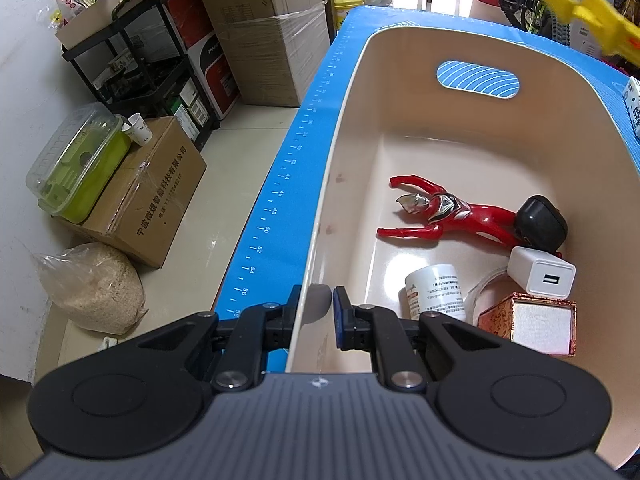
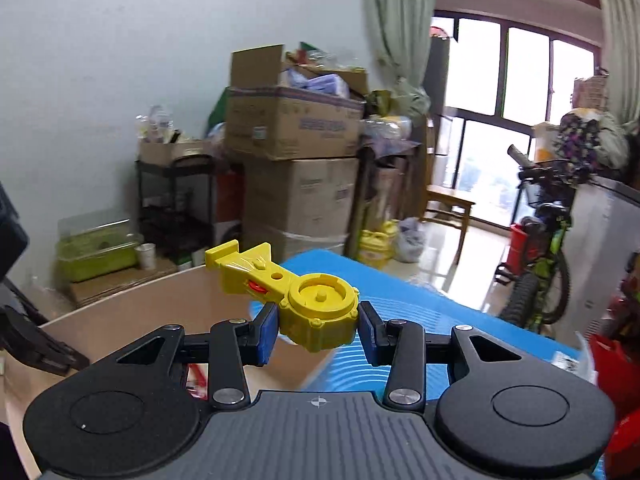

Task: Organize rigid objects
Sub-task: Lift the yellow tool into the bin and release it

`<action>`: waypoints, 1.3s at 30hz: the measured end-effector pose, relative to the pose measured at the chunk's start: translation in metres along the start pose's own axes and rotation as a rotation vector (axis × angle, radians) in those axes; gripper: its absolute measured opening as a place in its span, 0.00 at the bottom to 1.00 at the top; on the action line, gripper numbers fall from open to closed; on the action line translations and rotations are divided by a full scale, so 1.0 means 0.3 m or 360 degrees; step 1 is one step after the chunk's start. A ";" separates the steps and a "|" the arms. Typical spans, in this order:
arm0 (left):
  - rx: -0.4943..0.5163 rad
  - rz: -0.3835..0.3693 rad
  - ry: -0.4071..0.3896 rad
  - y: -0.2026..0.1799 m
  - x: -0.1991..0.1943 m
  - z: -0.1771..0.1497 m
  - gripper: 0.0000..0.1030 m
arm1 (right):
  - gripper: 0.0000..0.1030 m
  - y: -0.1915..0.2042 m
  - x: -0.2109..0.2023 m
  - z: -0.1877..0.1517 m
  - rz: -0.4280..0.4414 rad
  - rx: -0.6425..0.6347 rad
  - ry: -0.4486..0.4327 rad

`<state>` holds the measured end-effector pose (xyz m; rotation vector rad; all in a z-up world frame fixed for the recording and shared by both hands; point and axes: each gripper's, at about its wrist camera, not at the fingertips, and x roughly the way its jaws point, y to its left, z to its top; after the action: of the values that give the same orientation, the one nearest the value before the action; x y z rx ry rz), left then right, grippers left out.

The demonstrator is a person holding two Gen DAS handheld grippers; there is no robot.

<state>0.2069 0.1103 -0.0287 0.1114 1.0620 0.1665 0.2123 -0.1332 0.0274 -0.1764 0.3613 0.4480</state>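
The jar (image 1: 436,290) label and the carton (image 1: 156,192) print are Chinese, too small to read. The right tongs (image 2: 318,326) clamp the yellow toy (image 2: 316,308) by its round body, its handle pointing ahead-left over the bin (image 2: 132,312). The left tongs (image 1: 314,312) straddle the bin rim (image 1: 316,280) at a narrow gap; whether they grip it cannot be told.

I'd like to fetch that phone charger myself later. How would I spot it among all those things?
Look inside the big cream tub on the blue mat. Near its right wall, the charger is a small white cube with a USB slot, wedged between the black case and the red-trimmed box; it is the only plain white block.
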 end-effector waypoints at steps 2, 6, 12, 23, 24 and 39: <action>-0.0001 -0.0004 -0.0001 -0.002 -0.001 0.002 0.16 | 0.47 0.037 0.025 0.002 0.0034 0.0003 0.0022; -0.0002 -0.0005 0.0001 -0.005 0.000 0.003 0.16 | 0.47 0.111 0.067 0.001 0.0072 -0.0013 0.0070; -0.0006 -0.0016 -0.0002 -0.004 -0.001 0.005 0.16 | 0.47 0.200 0.128 -0.023 0.0087 -0.0085 0.0230; -0.0006 -0.0015 -0.0001 -0.003 -0.001 0.005 0.16 | 0.47 0.265 0.206 -0.067 0.0099 -0.0154 0.0486; -0.0007 -0.0015 -0.0001 -0.003 -0.001 0.005 0.16 | 0.47 0.266 0.206 -0.071 0.0101 -0.0155 0.0505; -0.0010 -0.0021 0.0010 -0.011 0.011 0.012 0.16 | 0.48 0.254 0.217 -0.078 0.0086 -0.0079 0.0606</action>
<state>0.2119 0.1076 -0.0302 0.0981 1.0683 0.1581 0.2253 -0.0459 -0.0254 -0.3020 0.7297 0.4770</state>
